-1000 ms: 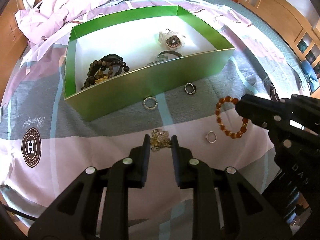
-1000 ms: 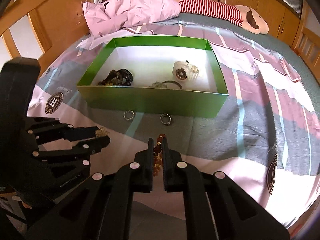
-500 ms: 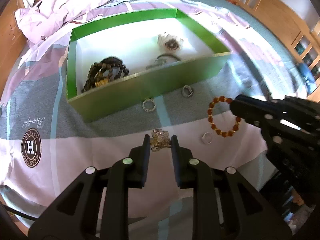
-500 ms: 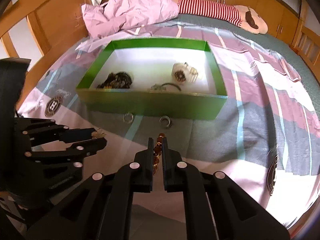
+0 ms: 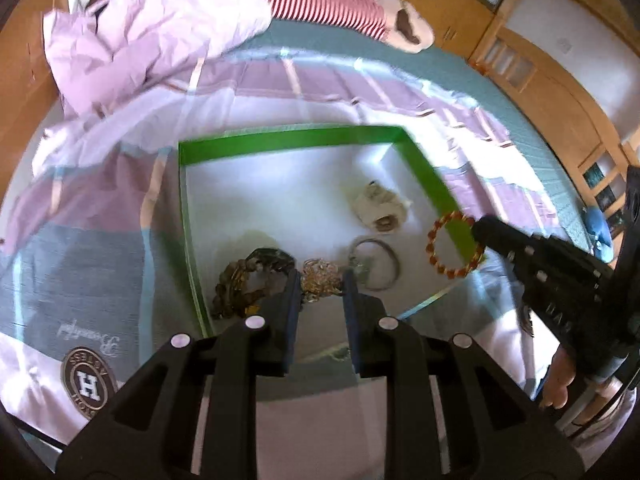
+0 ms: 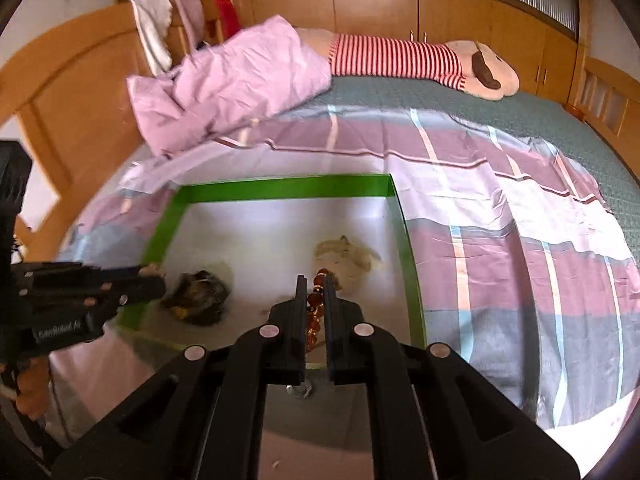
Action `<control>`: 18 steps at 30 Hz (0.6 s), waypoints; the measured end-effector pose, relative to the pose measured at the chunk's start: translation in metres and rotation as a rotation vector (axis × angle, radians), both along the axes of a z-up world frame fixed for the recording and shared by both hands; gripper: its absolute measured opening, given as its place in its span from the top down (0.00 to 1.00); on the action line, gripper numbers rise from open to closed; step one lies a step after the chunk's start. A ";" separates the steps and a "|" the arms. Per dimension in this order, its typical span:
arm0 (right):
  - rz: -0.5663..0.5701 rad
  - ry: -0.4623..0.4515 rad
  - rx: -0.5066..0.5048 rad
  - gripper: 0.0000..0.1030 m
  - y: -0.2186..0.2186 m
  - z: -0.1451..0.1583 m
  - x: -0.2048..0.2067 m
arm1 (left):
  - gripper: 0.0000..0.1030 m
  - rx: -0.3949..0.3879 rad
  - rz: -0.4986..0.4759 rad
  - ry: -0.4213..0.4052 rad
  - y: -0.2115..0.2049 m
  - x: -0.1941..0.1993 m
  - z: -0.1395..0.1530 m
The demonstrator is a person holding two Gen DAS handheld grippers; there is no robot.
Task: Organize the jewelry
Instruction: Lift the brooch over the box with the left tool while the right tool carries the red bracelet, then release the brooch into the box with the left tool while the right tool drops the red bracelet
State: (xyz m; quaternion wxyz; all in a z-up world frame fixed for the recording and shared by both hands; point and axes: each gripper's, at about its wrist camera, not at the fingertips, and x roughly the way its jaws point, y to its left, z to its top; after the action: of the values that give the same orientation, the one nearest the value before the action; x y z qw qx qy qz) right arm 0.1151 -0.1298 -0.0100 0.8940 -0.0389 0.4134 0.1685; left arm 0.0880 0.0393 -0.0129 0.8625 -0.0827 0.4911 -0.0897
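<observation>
A green box (image 5: 288, 138) with a white floor lies on the bed; it also shows in the right wrist view (image 6: 280, 188). My left gripper (image 5: 319, 280) is shut on a gold chain bundle (image 5: 320, 278) and holds it over the box's near part. My right gripper (image 6: 316, 286) is shut on an amber bead bracelet (image 6: 314, 308), which hangs over the box's right wall in the left wrist view (image 5: 454, 246). Inside the box lie a dark bead bracelet (image 5: 248, 280), a white watch (image 5: 378, 208) and a thin silver bangle (image 5: 374, 264).
A ring (image 6: 298, 390) lies on the bedspread before the box. A pink duvet (image 6: 232, 84) and a striped plush toy (image 6: 416, 64) lie at the bed's far end. Wooden bed rails and cupboards surround the bed.
Both grippers have lifted their jewelry off the bedspread and moved forward over the box. The views now look down into the box from above.
</observation>
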 end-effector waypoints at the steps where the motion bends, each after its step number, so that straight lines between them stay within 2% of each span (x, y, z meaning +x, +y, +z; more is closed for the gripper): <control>1: -0.001 0.012 -0.007 0.92 0.001 -0.006 0.002 | 0.79 0.000 0.005 0.014 0.001 0.003 -0.007; 2: -0.004 0.022 -0.014 0.92 0.001 -0.010 0.004 | 0.79 0.002 0.011 0.027 0.001 0.007 -0.015; 4: -0.003 0.033 -0.008 0.78 0.000 -0.013 0.002 | 0.79 0.006 0.032 0.045 0.004 0.012 -0.025; 5: 0.000 0.031 0.011 0.61 -0.002 -0.013 -0.001 | 0.79 0.002 0.035 0.050 0.004 0.012 -0.027; 6: -0.003 0.023 0.037 0.51 -0.007 -0.011 -0.007 | 0.75 -0.006 0.034 0.053 0.004 0.012 -0.028; 9: -0.003 0.032 0.077 0.50 -0.022 -0.006 -0.023 | 0.63 -0.019 0.027 0.050 0.003 0.008 -0.026; 13: 0.013 0.073 0.114 0.50 -0.038 -0.014 -0.048 | 0.59 -0.030 -0.008 0.049 -0.004 -0.008 -0.017; 18: 0.075 0.136 0.010 0.50 -0.021 -0.056 -0.067 | 0.57 0.003 -0.067 0.063 -0.015 -0.042 -0.016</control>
State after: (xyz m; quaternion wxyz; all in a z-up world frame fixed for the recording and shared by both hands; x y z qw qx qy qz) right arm 0.0481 -0.1510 -0.0655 0.8569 -0.0386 0.4708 0.2061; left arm 0.0460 0.0243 -0.0292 0.8433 -0.0676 0.5206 -0.1151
